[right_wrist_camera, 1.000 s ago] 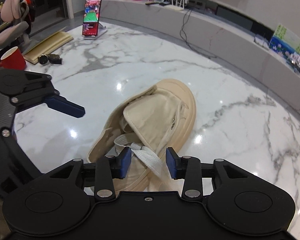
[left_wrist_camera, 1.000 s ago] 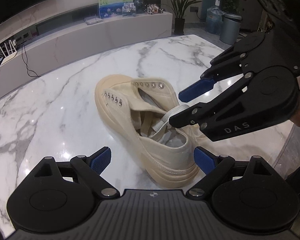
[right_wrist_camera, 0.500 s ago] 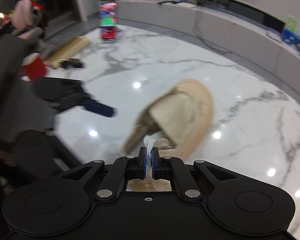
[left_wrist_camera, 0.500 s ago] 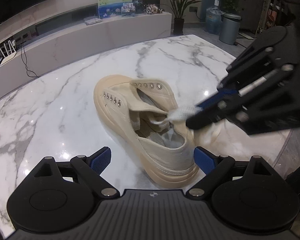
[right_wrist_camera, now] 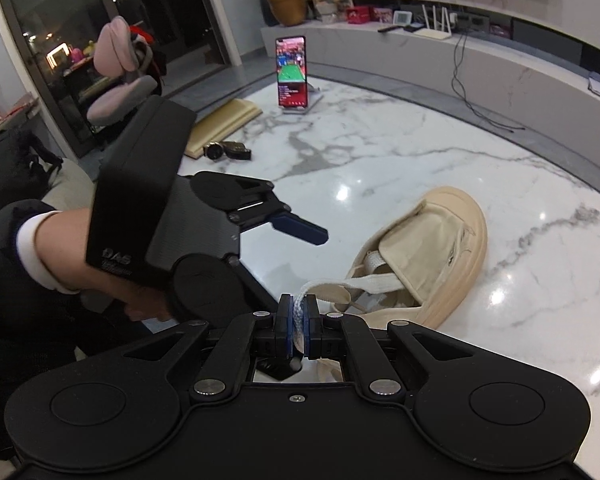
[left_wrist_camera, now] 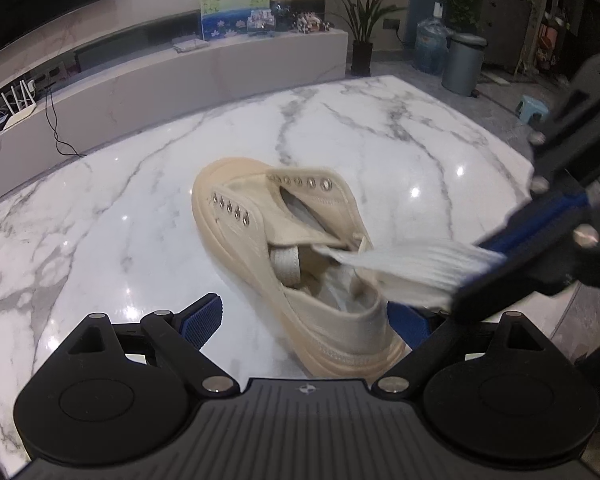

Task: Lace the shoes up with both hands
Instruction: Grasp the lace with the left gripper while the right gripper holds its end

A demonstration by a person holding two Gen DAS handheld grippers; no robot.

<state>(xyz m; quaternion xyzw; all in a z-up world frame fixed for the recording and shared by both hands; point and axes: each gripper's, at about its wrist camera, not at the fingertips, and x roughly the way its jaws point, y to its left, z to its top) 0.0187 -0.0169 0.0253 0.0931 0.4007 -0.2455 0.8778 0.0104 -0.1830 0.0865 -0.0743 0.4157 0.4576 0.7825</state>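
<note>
A cream canvas shoe (left_wrist_camera: 300,248) lies on the marble table (left_wrist_camera: 140,220) with empty metal eyelets along both flaps. Its heel sits between the blue pads of my left gripper (left_wrist_camera: 306,322), which is open and holds nothing. My right gripper (right_wrist_camera: 298,316) is shut on the white lace (right_wrist_camera: 352,284), which runs taut from inside the shoe (right_wrist_camera: 432,248). In the left wrist view the right gripper (left_wrist_camera: 476,264) comes in from the right, with the blurred lace (left_wrist_camera: 404,264) stretched out over the heel. One blue fingertip (right_wrist_camera: 300,230) of the left gripper shows in the right wrist view, with a hand (right_wrist_camera: 140,300) behind it.
A lit phone on a stand (right_wrist_camera: 292,72), a wristwatch (right_wrist_camera: 226,150) and a beige pad (right_wrist_camera: 224,120) lie at the table's far left. The table's edge (left_wrist_camera: 512,168) runs close on the right of the shoe. A long low cabinet (left_wrist_camera: 220,64) stands behind.
My right gripper shut on the lace end and drew it out of the shoe, away to the right. The left gripper stayed open around the heel; the shoe shifted slightly.
</note>
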